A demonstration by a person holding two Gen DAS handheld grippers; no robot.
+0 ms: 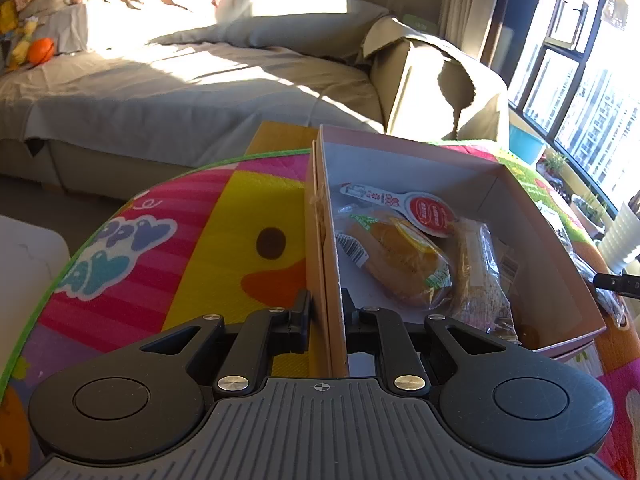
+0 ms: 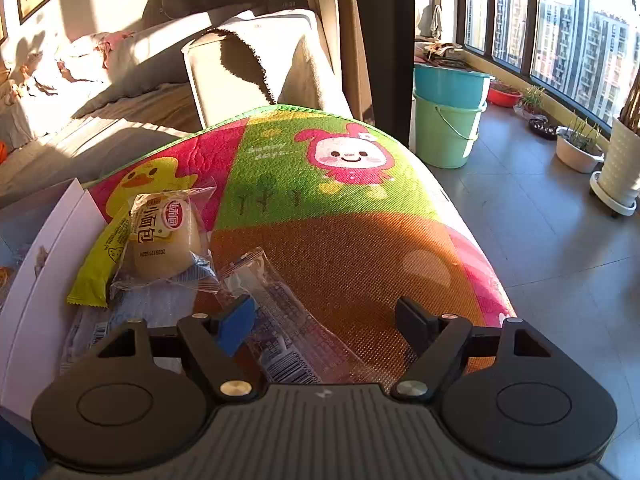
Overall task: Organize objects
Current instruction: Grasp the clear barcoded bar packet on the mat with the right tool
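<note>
Box wall (image 1: 334, 280) clamped in left tool (image 1: 326, 312), right tool (image 2: 326, 320) spread apart, clear snack packet (image 2: 280, 312) apparently beneath it.

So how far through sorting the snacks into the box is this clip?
Partway. Done: a bun packet, a red-lidded packet and a clear-wrapped bar lie in the box. In hand: the left hand-held gripper clamps the box wall; the right hand-held gripper is open over a clear packet. Left: that packet, a small bread and a yellow packet on the mat.
</note>
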